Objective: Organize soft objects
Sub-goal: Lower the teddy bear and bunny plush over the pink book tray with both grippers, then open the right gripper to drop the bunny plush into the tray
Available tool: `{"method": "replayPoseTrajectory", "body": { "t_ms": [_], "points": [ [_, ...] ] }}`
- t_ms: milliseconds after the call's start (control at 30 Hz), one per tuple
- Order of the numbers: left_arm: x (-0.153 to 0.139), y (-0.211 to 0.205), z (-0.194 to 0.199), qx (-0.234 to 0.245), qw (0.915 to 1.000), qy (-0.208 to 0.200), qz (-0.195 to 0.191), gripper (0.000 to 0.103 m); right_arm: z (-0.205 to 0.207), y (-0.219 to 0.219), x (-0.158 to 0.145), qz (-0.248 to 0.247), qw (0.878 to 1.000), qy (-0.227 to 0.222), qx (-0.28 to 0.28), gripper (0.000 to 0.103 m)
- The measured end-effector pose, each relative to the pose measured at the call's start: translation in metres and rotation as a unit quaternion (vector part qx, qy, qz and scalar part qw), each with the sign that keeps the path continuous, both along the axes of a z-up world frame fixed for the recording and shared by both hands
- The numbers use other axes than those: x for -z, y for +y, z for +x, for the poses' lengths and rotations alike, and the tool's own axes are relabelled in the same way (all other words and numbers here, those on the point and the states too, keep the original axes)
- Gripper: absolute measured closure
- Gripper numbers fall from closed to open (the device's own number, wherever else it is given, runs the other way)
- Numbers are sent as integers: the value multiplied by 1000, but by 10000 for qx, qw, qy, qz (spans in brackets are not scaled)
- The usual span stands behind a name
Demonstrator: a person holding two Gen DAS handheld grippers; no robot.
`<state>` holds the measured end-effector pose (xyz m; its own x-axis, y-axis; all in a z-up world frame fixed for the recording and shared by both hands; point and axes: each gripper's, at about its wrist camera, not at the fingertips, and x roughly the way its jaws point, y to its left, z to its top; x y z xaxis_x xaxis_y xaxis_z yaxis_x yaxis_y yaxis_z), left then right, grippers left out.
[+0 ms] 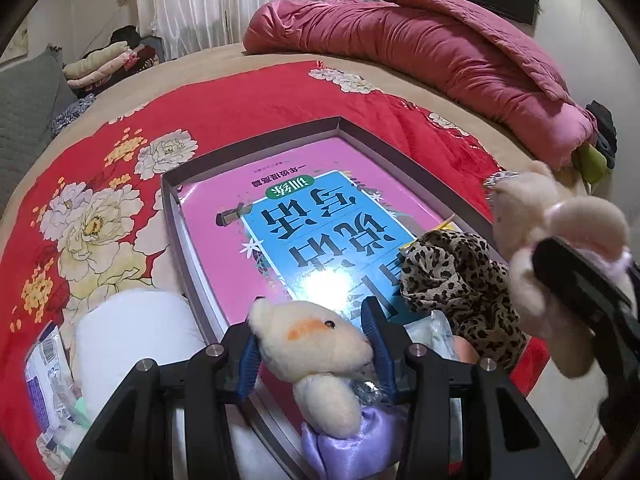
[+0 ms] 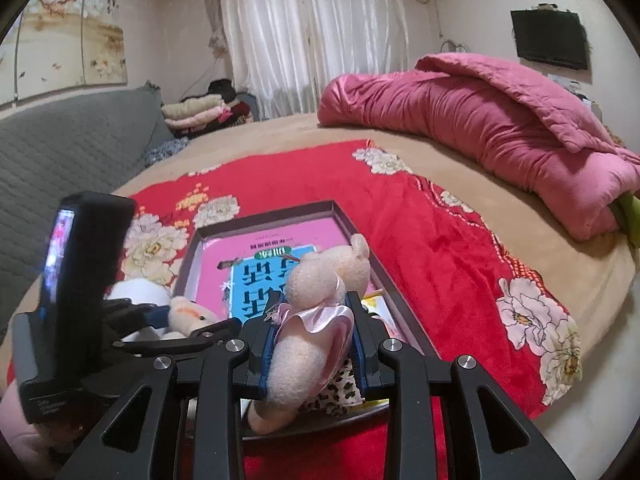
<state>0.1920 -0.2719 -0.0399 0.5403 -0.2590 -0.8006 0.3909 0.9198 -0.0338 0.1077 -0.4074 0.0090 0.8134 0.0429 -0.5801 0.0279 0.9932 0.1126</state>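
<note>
Nearest us, the left gripper (image 1: 316,354) has its fingers clenched on a plush toy in a purple dress (image 1: 320,364), held over the near edge of the shallow box (image 1: 256,136). The right gripper (image 2: 314,334) squeezes a second plush toy in a pink dress (image 2: 308,320) just above the box. A book (image 1: 312,208) fills the box floor, so both toys could slide off its glossy cover or tip over the low rim when released. Only the left view shows the leopard-print cloth (image 1: 452,272) clearly; the right view probably catches a scrap of it beneath the toy. Beyond lies the red floral blanket (image 2: 420,216) on the bed.
</note>
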Motion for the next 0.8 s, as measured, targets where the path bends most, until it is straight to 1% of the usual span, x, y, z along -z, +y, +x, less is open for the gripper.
{"method": "replayPoseTrajectory", "body": {
  "t_ms": [267,400,533,633,667,700,800],
  "points": [
    [1,-1,-1,43,9999,-64,72,56,21,-2,16,56,9998,199,-54,72],
    [1,-1,-2,54,9999,-69,69,56,30,-3,27,153,9989,439,-79,71],
    [1,-1,-2,31,10000,-70,45,56,35,-5,32,215,9982,556,-70,70],
    [0,-1,-2,16,10000,-77,29,56,35,-5,32,240,9980,579,-66,68],
    [0,-1,-2,16,10000,-77,25,56,34,-5,32,235,9981,567,-66,65],
    [0,-1,-2,18,10000,-77,18,56,34,-4,32,216,9982,554,-68,64],
    [0,-1,-2,12,10000,-70,-7,56,33,-3,31,191,9985,515,-76,63]
  ]
}}
